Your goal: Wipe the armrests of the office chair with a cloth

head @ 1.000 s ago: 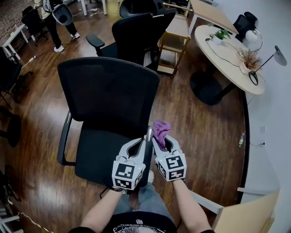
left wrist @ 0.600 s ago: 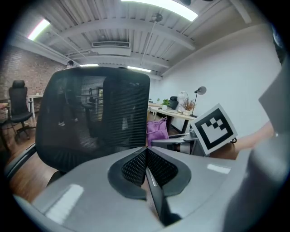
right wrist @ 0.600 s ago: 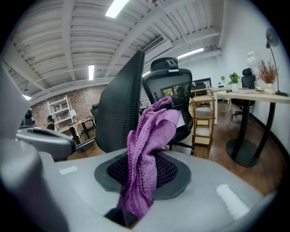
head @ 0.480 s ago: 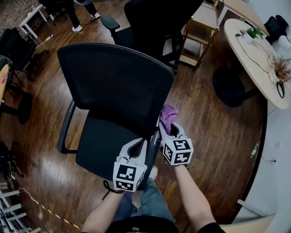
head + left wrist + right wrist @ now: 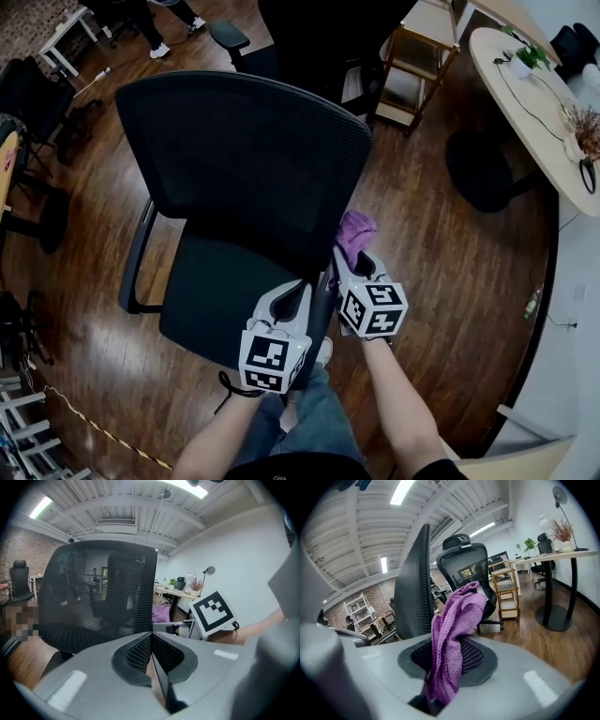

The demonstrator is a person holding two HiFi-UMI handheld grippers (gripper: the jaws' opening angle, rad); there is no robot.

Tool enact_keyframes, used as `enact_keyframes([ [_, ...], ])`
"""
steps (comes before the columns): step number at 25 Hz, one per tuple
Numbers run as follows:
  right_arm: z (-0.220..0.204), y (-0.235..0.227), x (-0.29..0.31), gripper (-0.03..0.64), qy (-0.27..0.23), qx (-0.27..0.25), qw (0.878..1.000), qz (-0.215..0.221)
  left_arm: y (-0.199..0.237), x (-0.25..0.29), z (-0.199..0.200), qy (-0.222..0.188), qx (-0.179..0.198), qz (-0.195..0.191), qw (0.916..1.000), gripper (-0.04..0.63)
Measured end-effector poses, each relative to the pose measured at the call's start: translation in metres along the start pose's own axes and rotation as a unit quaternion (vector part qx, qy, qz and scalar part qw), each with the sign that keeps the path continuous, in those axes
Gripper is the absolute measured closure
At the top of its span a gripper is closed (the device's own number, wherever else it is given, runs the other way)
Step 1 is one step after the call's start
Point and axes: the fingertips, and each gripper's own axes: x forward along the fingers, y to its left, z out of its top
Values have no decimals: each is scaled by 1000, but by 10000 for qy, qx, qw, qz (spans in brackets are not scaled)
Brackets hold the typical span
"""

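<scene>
At the near right side of the office chair [image 5: 244, 169], both grippers sit close together over the right armrest [image 5: 320, 317], a dark bar showing between them in the head view. The right gripper [image 5: 352, 264] has its jaws clamped on a purple cloth [image 5: 354, 230]. The pinch is low on the fabric, so a loose wad stands free beyond the jaw tips (in the right gripper view it flops forward over them). That grip likely serves the wiping: soft cloth, not hard plastic, would meet the armrest. The wad lies near the rear end of the armrest, close to the mesh backrest, though whether it presses on the armrest cannot be told.

The left gripper [image 5: 302, 289] has its jaws pressed together with nothing between them. It lies along the inner side of the same armrest, above the seat edge, probably parked there to steady the swivel chair or simply to stay clear of the cloth's path.

The far armrest [image 5: 136, 251] is well apart from both grippers, so it probably remains to be wiped.
</scene>
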Motion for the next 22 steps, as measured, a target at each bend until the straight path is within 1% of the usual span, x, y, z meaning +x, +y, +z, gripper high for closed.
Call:
enact_keyframes([
  [3, -3, 9, -10, 518, -77, 2, 10000, -61, 0, -8, -10, 23, -59, -89, 9999, 591],
  [6, -11, 21, -23, 518, -129, -67, 9998, -104, -2, -19, -20, 42, -33, -189, 9998, 591],
  [12, -35, 47, -52, 520, -214, -108, 9992, -306, -7, -47, -41, 42, 14, -451, 9990, 591],
  [17, -64, 74, -79, 518, -267, -123, 9987, -405, -13, -76, -64, 63, 62, -648, 9979, 591],
  [22, -85, 96, -100, 518, -373, -117, 9980, -498, -14, -103, -85, 102, 168, -779, 9968, 591],
])
